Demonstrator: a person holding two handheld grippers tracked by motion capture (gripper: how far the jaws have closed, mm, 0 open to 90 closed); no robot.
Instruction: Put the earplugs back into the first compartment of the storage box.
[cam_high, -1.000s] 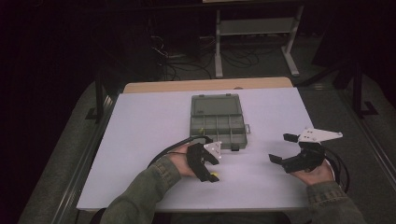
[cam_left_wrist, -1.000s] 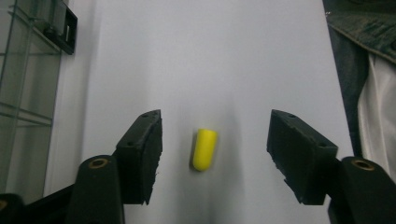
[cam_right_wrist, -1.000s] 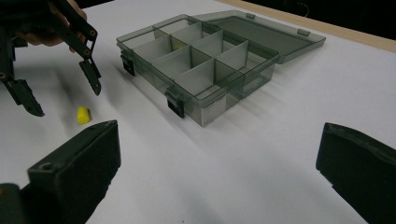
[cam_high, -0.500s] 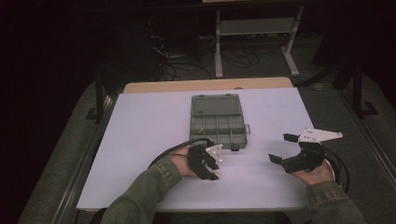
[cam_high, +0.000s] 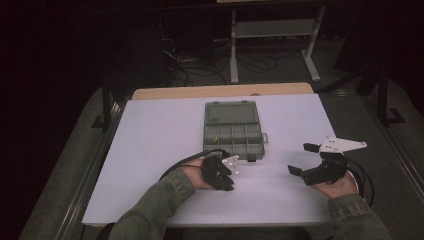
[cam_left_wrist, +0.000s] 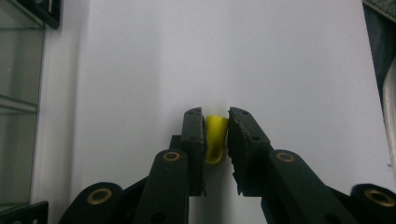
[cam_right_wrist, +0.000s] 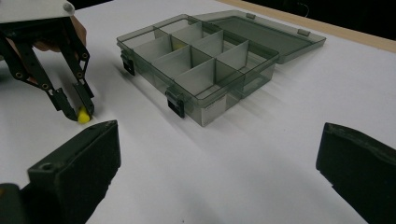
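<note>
We work at a white table (cam_high: 150, 150) with a pair of hand-held tongs in each hand. Our left gripper (cam_left_wrist: 215, 135) has just been closing, and its two black jaws now pinch a small yellow piece (cam_left_wrist: 215, 140) between their tips, low against the tabletop. In the left gripper view the piece sits squarely between the pads, pressed from both sides, with bare white surface beyond the jaw tips and the edge of a clear wall off to the left. From the right gripper view, the same yellow piece (cam_right_wrist: 83, 116) shows as a small round blob at the very ends of the left gripper (cam_right_wrist: 79, 109), touching the table or just above it; we cannot tell which.

Our right gripper (cam_high: 302, 160) rests on the table well apart from the left one, its jaws spread wide with nothing between them. In its own view the two black jaws stand far to either side.

Ahead of both grippers lies a grey-tinted compartment box (cam_high: 234, 137), its lid (cam_high: 231, 112) folded flat open on the far side. The box stands just beyond the left gripper (cam_high: 224, 175) and to its right, near but not touching it. One inner compartment holds something yellowish (cam_right_wrist: 178, 45), too small to make out.
</note>
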